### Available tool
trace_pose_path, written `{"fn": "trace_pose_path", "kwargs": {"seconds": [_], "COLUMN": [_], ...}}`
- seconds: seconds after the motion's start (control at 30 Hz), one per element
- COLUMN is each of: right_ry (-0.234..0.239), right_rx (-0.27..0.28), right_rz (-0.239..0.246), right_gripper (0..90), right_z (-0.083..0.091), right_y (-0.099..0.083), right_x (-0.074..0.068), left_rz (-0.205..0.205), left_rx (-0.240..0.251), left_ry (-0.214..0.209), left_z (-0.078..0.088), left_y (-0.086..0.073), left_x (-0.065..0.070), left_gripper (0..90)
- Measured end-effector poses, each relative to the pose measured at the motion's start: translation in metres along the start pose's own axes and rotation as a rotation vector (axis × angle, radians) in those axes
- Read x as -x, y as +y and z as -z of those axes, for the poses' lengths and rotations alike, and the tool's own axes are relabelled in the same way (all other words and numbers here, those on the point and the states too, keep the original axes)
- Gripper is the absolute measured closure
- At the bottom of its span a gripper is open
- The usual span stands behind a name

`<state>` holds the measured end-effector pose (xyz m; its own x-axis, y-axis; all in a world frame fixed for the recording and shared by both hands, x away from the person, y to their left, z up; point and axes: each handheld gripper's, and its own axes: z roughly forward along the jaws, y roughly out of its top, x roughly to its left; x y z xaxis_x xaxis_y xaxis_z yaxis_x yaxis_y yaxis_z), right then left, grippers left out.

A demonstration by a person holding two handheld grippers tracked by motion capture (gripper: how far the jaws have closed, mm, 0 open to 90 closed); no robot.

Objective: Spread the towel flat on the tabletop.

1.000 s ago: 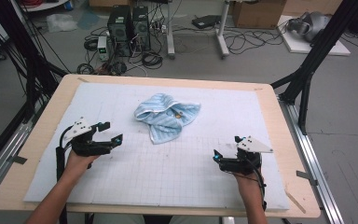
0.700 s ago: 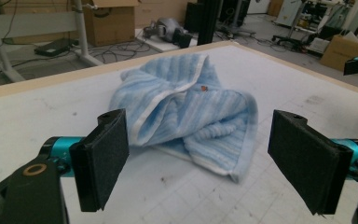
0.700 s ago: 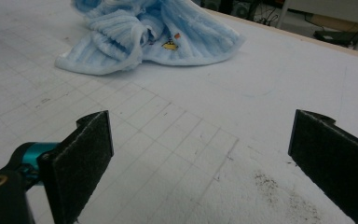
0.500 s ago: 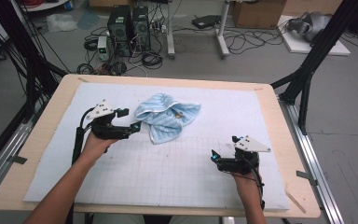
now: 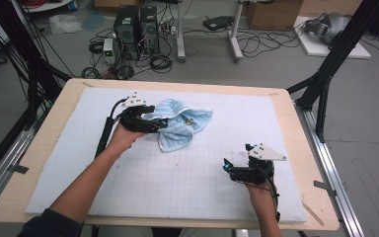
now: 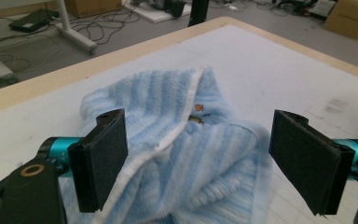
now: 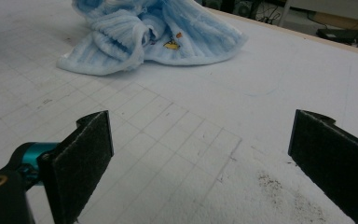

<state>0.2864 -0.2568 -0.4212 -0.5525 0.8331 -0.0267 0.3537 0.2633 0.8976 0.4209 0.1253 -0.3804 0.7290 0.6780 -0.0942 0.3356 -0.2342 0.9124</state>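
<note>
Your bench (image 5: 296,148) carries the crumpled blue towel (image 5: 185,123) at its far middle. Your left gripper (image 5: 160,124) straddles its left edge with fingers spread: lower them onto the white hem before closing. Your right gripper (image 5: 225,167) waits well apart on the near right, fingers spread, nothing blocking.

Light blue towel (image 6: 200,154), ribbed in stripes, white-edged, with a small yellow-orange motif; black fingers (image 6: 103,158) on teal mounts; white gridded mat (image 5: 187,177) over a pale wood surface (image 5: 306,148).
</note>
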Motion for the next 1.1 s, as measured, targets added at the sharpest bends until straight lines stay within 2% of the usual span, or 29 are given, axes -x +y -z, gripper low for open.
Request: {"fn": "trace_pose_path", "kwargs": {"seconds": [0.1, 0.17, 0.2, 0.23, 0.27, 0.3, 0.37, 0.4, 0.5, 0.63, 0.7, 0.73, 0.77, 0.8, 0.83, 0.87, 0.9, 0.93, 0.97, 1.03, 1.1], "right_ry": [0.002, 0.004, 0.003, 0.003, 0.003, 0.003, 0.005, 0.004, 0.003, 0.003, 0.003, 0.003, 0.003, 0.003, 0.003, 0.003, 0.003, 0.003, 0.002, 0.002, 0.002], "right_rx": [0.000, -0.004, -0.003, -0.003, -0.002, -0.003, -0.004, -0.005, -0.007, -0.006, -0.007, -0.007, -0.011, -0.011, -0.011, -0.013, -0.013, -0.012, -0.011, -0.013, -0.013], "right_rz": [-0.001, -0.003, -0.004, -0.004, -0.003, -0.003, -0.002, -0.005, -0.011, -0.012, -0.013, -0.013, -0.015, -0.015, -0.014, -0.012, -0.012, -0.012, -0.014, -0.012, -0.012], "right_gripper": [5.7, 5.7, 5.7, 5.7, 5.7, 5.7, 5.7, 5.7, 5.7, 5.7, 5.7, 5.7, 5.7, 5.7, 5.7, 5.7, 5.7, 5.7, 5.7, 5.7, 5.7], "right_z": [0.000, 0.000, -0.001, -0.001, -0.001, -0.001, -0.001, -0.001, -0.001, -0.001, -0.002, -0.002, -0.002, -0.002, -0.002, -0.002, -0.002, -0.002, -0.002, -0.002, -0.002], "right_y": [0.000, -0.001, -0.001, -0.001, -0.001, -0.001, -0.001, -0.001, -0.002, -0.003, -0.003, -0.003, -0.003, -0.003, -0.003, -0.003, -0.003, -0.003, -0.003, -0.003, -0.003], "right_x": [0.001, 0.001, 0.001, 0.001, 0.001, 0.001, 0.002, 0.002, 0.003, 0.004, 0.004, 0.004, 0.004, 0.004, 0.004, 0.004, 0.004, 0.004, 0.004, 0.004, 0.003], "left_rz": [0.005, -0.013, -0.018, -0.030, -0.030, -0.038, -0.040, -0.040, -0.044, -0.039, -0.039, -0.042, -0.046, -0.036, -0.037, -0.044, -0.049, -0.047, -0.032, 0.003, 0.018], "left_rx": [-0.020, -0.053, -0.070, -0.106, -0.106, -0.129, -0.140, -0.160, -0.203, -0.218, -0.225, -0.230, -0.233, -0.231, -0.233, -0.232, -0.232, -0.233, -0.228, -0.212, -0.193], "left_ry": [0.029, 0.055, 0.071, 0.115, 0.115, 0.139, 0.148, 0.164, 0.176, 0.181, 0.167, 0.152, 0.133, 0.111, 0.089, 0.064, 0.039, 0.010, -0.019, -0.077, -0.111], "left_z": [-0.012, -0.020, -0.024, -0.033, -0.033, -0.039, -0.042, -0.046, -0.055, -0.063, -0.066, -0.067, -0.067, -0.068, -0.068, -0.067, -0.066, -0.065, -0.062, -0.057, -0.051], "left_y": [0.003, 0.004, 0.003, 0.002, 0.002, -0.001, -0.002, -0.006, -0.013, -0.019, -0.022, -0.023, -0.024, -0.024, -0.025, -0.024, -0.024, -0.023, -0.023, -0.023, -0.023], "left_x": [-0.001, -0.002, -0.002, -0.003, -0.003, -0.005, -0.005, -0.006, -0.008, -0.009, -0.009, -0.009, -0.009, -0.008, -0.007, -0.006, -0.005, -0.005, -0.005, -0.006, -0.005], "left_gripper": [19.5, 19.5, 19.6, 19.7, 20.1, 20.3, 20.2, 20.4, 21.1, 25.3, 33.4, 33.4, 47.7, 47.7, 62.1, 68.9, 68.9, 74.3, 78.0, 79.0, 79.4]}}
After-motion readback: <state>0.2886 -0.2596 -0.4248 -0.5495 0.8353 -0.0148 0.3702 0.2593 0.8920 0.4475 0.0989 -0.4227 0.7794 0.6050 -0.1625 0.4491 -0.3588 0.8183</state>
